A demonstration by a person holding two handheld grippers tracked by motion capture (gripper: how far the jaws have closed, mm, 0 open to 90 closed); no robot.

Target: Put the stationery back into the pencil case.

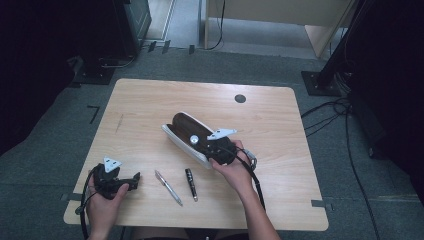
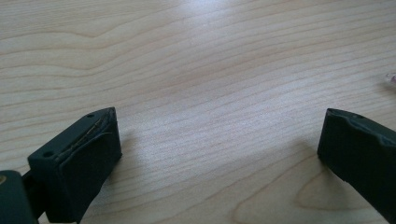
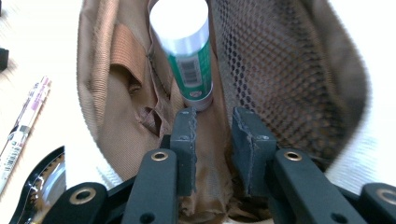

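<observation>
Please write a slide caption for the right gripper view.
Right gripper inside open brown fabric pencil case, jaws slightly apart behind green-labelled white-capped glue stick.

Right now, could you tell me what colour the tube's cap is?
White; the tube shows best in the right gripper view.

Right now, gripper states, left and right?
Left gripper: open, empty, over bare table.
Right gripper: slightly open inside the pencil case, holding nothing; glue stick just ahead.

a light wooden table [image 1: 150,105] with rounded corners stands on grey carpet [image 1: 345,165]. black stands [image 1: 325,75] and loose cables [image 1: 325,112] sit at the edges. pale wooden furniture [image 1: 280,12] stands at the back.
</observation>
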